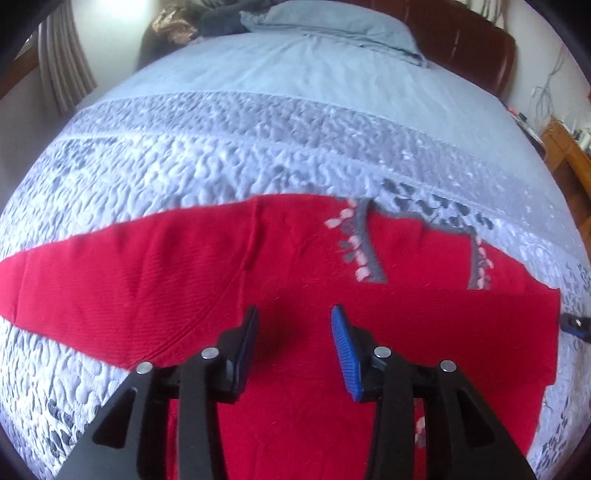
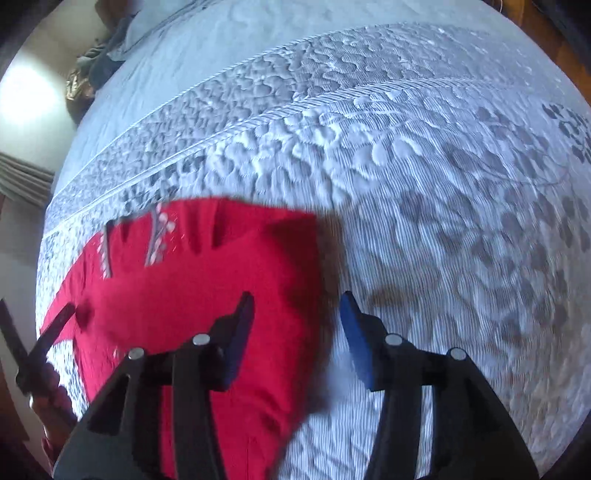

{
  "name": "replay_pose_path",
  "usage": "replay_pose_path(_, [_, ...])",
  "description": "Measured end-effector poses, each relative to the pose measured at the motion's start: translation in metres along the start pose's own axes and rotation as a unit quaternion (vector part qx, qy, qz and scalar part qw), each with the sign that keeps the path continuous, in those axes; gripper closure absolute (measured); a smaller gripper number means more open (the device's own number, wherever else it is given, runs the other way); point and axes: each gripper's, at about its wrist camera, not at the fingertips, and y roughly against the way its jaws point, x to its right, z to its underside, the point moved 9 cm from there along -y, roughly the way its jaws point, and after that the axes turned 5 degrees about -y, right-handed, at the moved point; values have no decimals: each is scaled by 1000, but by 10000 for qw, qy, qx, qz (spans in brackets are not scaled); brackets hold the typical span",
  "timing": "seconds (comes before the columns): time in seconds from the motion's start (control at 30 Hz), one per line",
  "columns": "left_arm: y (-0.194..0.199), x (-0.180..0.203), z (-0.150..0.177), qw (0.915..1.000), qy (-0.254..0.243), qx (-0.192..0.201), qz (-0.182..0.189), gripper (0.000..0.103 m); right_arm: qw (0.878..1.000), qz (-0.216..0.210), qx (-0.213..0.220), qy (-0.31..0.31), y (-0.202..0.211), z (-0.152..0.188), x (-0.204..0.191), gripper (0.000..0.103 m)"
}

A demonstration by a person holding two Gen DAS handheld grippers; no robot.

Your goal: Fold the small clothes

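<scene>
A small red knit sweater (image 1: 280, 280) with a grey, pink-dotted collar trim (image 1: 360, 243) lies flat on the quilted bed. Its left sleeve stretches out to the left; the right side looks folded in with a straight edge. My left gripper (image 1: 295, 314) is open and empty just above the sweater's middle. In the right wrist view the sweater (image 2: 207, 280) fills the lower left. My right gripper (image 2: 297, 299) is open and empty, straddling the sweater's right edge. The left gripper's tip (image 2: 55, 325) shows at the far left there.
The grey-blue quilted bedspread (image 1: 221, 155) covers the bed, with a pillow (image 1: 332, 26) and a brown headboard (image 1: 465, 40) at the far end. A wooden table (image 1: 569, 147) with clutter stands at the right. Curtains (image 1: 62, 70) hang at the left.
</scene>
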Motion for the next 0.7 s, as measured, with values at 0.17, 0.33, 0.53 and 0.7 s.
replay_pose_path(0.17, [-40, 10, 16, 9979, -299, -525, -217, 61, 9995, 298, -82, -12, -28, -14, 4, 90])
replay_pose_path(0.33, [-44, 5, 22, 9987, -262, -403, -151, 59, 9988, 402, 217, 172, -18, -7, 2, 72])
replay_pose_path(0.53, [5, -12, 61, 9993, -328, -155, -37, 46, 9988, -159, 319, 329, 28, 82, 1, 51])
replay_pose_path(0.7, [45, -57, 139, 9992, -183, -350, -88, 44, 9954, -624, -312, 659, 29, 200, -5, 56])
